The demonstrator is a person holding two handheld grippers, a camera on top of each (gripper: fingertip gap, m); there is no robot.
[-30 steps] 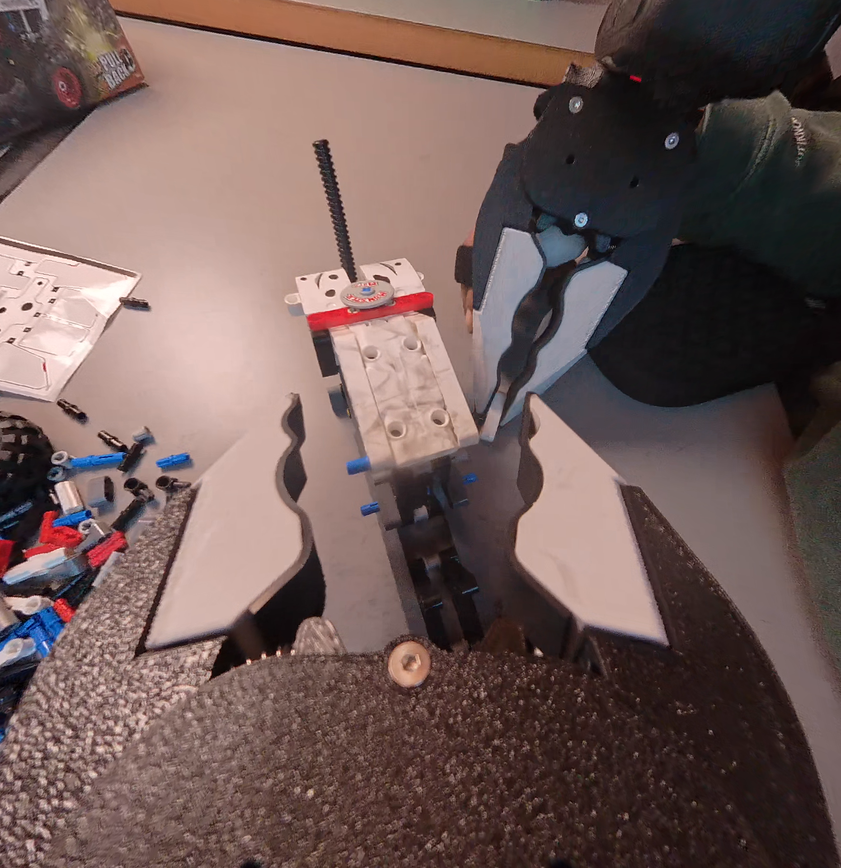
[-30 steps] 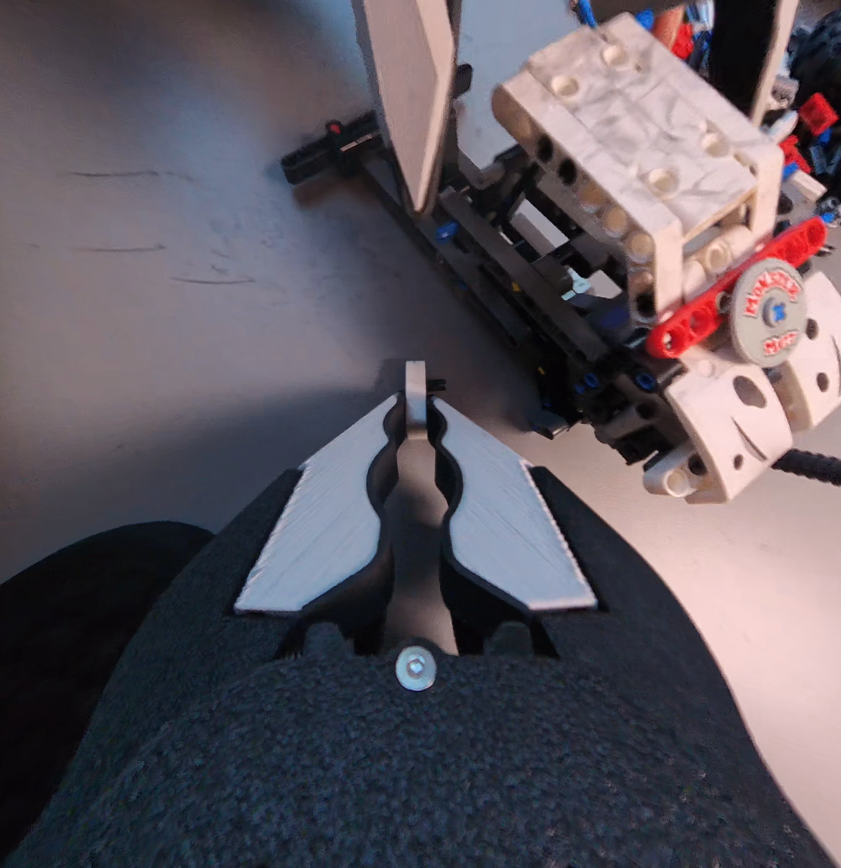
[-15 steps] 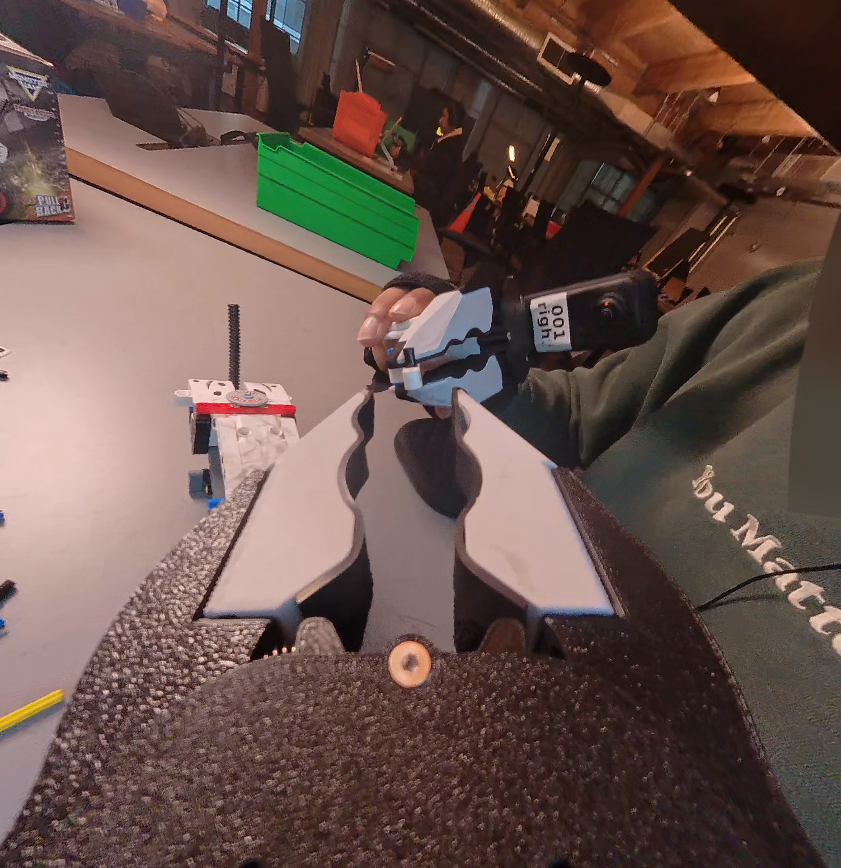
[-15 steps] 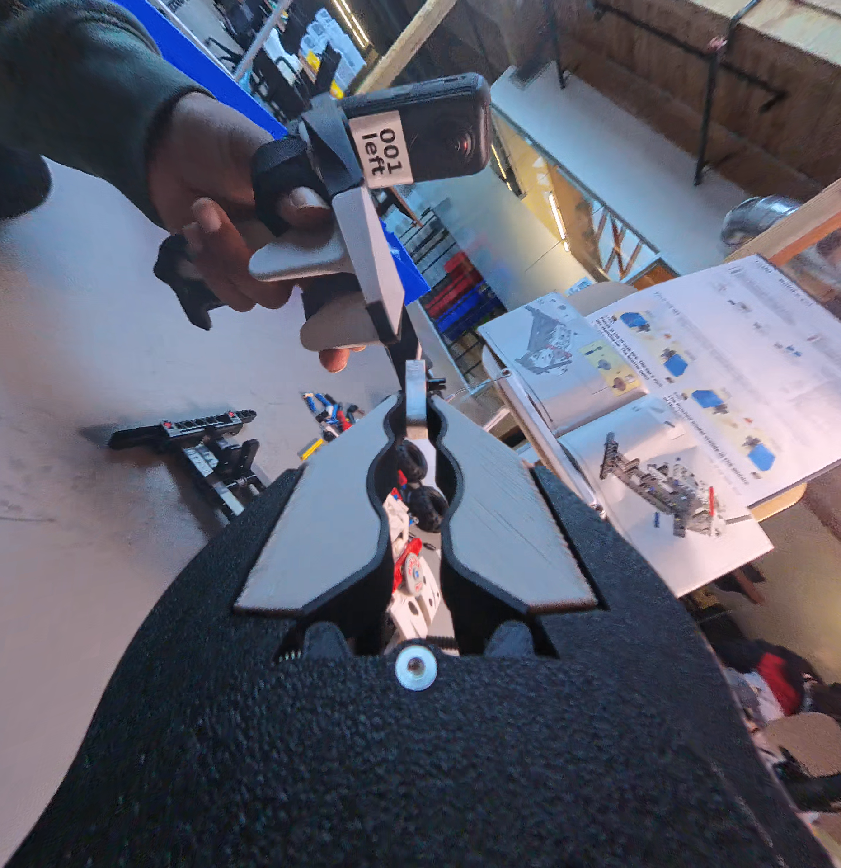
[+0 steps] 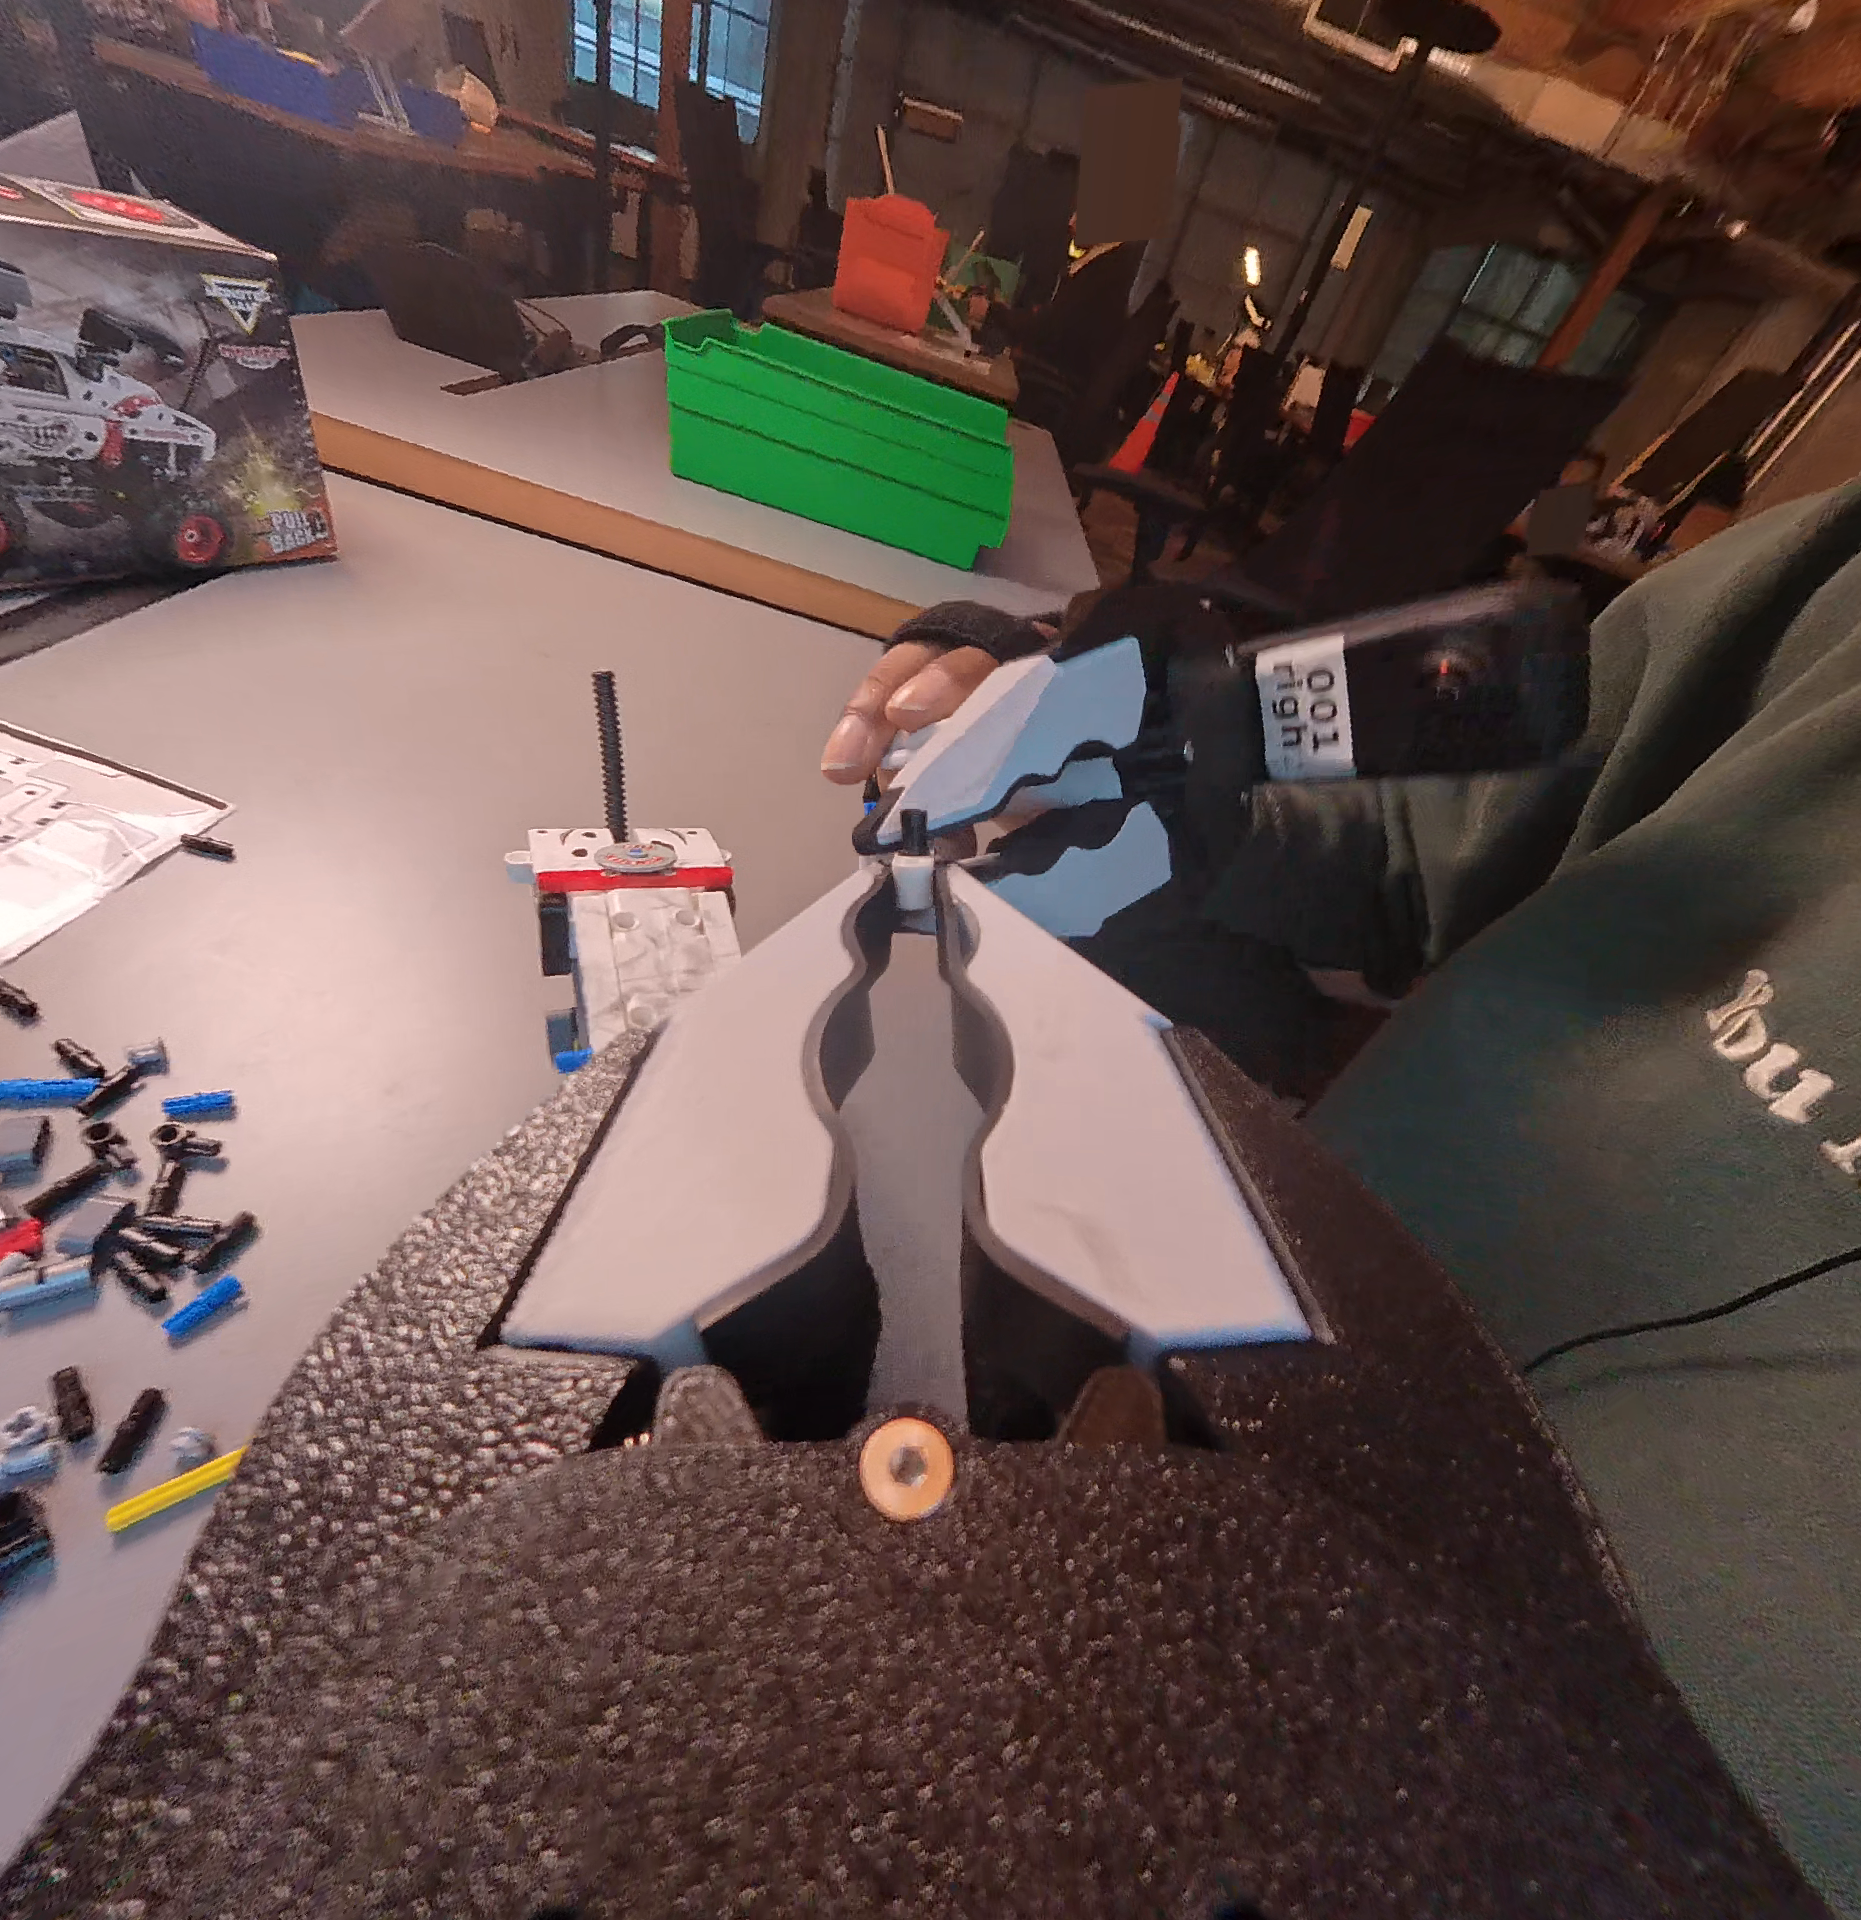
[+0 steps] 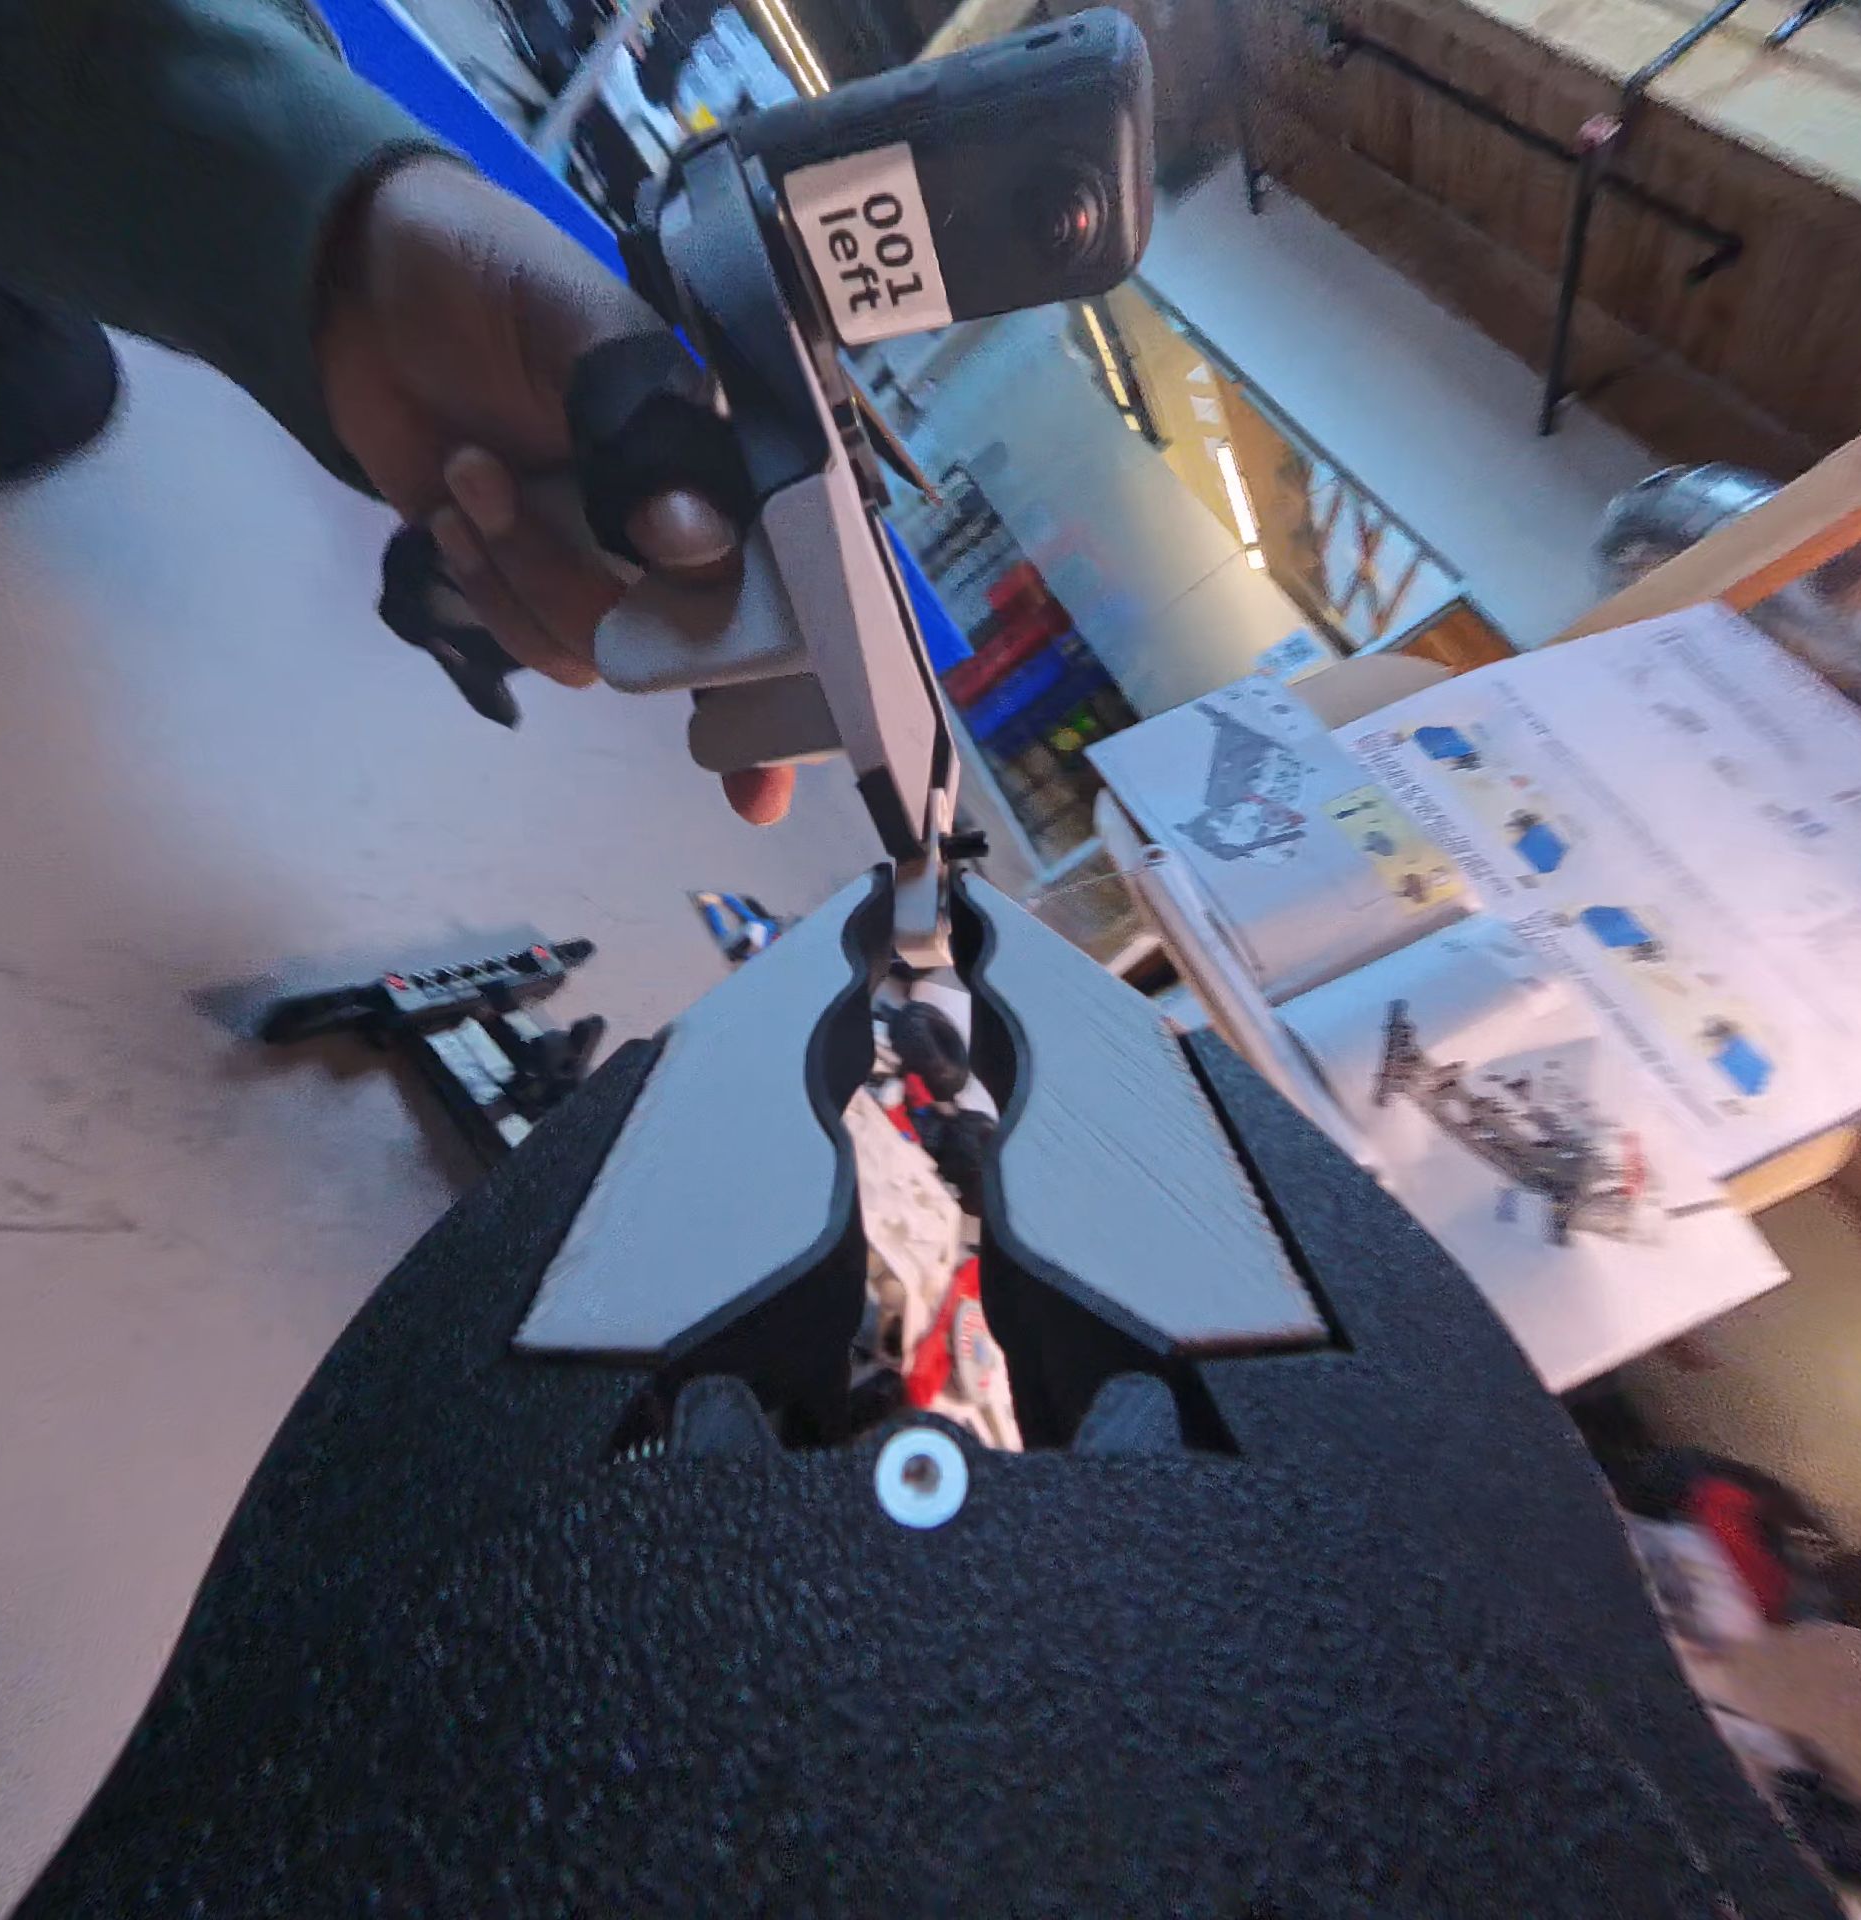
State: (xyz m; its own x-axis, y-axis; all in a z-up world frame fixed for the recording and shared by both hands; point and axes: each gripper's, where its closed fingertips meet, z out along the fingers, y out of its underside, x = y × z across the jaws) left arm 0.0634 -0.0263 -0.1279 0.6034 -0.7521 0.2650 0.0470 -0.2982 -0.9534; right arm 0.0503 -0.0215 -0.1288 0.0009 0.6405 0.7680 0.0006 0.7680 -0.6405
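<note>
Since half a second ago your left gripper (image 5: 910,888) has closed onto the small white piece (image 5: 913,883) that your right gripper (image 6: 921,914) pinches. Both jaws are nearly shut on it, tip to tip, above the grey table (image 5: 406,727), with the half-built model (image 5: 635,914) just beside.

The left gripper (image 5: 913,896) is closing its fingers around the small white piece (image 5: 913,883) gripped by the right gripper (image 6: 918,906), both raised clear of the toy truck (image 5: 635,914).
</note>
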